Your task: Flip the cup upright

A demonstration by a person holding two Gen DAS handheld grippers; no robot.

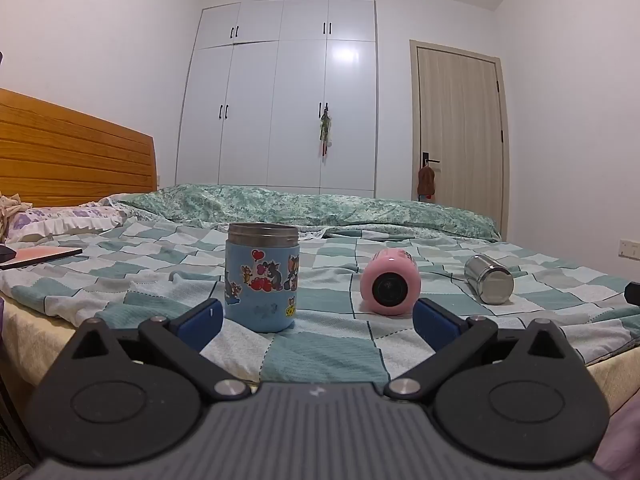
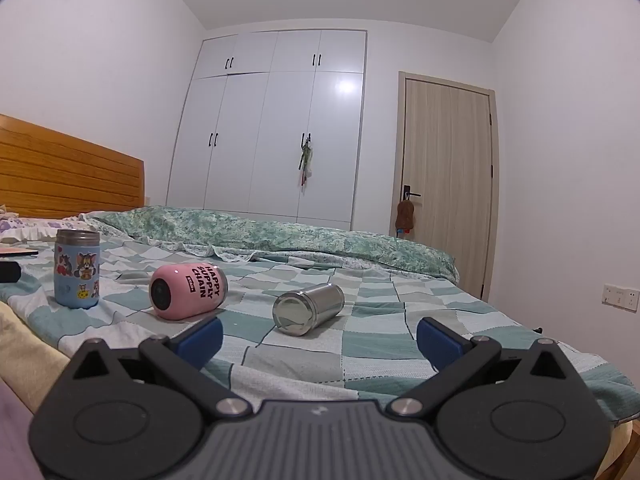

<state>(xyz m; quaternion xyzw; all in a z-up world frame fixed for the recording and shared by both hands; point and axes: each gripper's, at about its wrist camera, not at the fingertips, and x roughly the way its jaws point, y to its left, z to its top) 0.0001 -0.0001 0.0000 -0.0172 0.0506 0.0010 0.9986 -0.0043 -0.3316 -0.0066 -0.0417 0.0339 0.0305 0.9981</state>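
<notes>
hovering low at the bed's near edge, the left hand-held gripper [image 1: 316, 318] has its blue-padded fingers spread wide, grasping nothing, and the right hand-held gripper [image 2: 320, 336] is spread just the same, empty. right ahead of the left one stands the blue cartoon cup [image 1: 262, 278], upright, steel rim on top, just beyond the left fingertip. beside it the pink cup [image 1: 390, 284] lies on its side, dark round base facing the camera; only the right view shows the black lettering along its smooth flank [image 2: 188, 291]. further right the steel cup [image 2: 308, 309] is tipped over too, shiny cylinder, mirrored base toward the lens, apart from the pink one. all three sit on the soft checked bedspread [image 2: 360, 344], teal and white squares, rumpled floral quilt [image 1: 320, 208] behind.
</notes>
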